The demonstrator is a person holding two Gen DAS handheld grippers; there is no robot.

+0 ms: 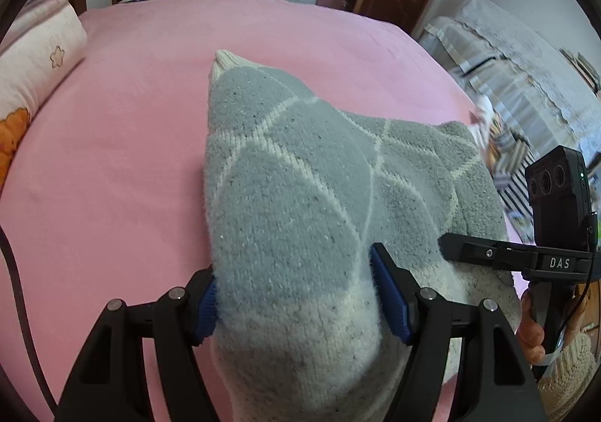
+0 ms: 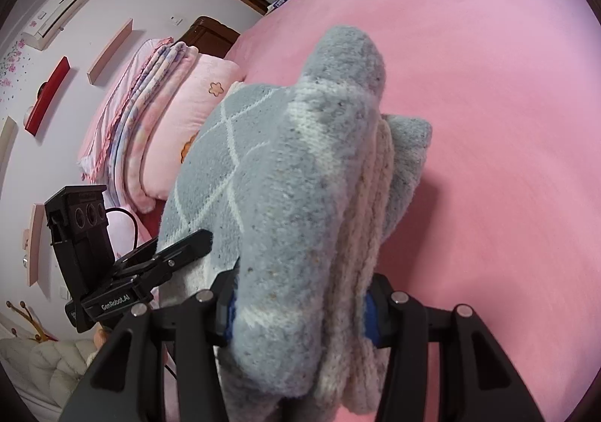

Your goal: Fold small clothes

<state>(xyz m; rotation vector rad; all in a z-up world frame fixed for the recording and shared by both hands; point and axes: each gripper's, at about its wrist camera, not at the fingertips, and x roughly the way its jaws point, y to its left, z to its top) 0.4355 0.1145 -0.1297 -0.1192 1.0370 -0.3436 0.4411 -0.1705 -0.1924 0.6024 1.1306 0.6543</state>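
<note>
**Both grippers clamping a thick knit over the bed**

The left gripper (image 1: 293, 303) is pinching a thick bunch of the sweater (image 1: 300, 196) between its blue pads, jaws standing fairly wide because the bunch fills them. The right gripper (image 2: 300, 313) is likewise clamping a stacked, folded edge of the sweater (image 2: 293, 178), several layers showing side by side between its fingers. Each gripper is appearing just beside the other in its partner's view, so the two grips are sitting close together on one end of the garment.

The sweater is stretching ahead of both grippers and draping down toward the pink bed (image 1: 131, 140) below; whether its far end is touching the bed is unclear.

It is looking soft, fluffy and bulky, light for its size, and not slippery. It will likely sag and unfold wherever unsupported, so gripping through all layers at the folded edge seems wisest; a shallow pinch could be shedding the inner layers.
</note>
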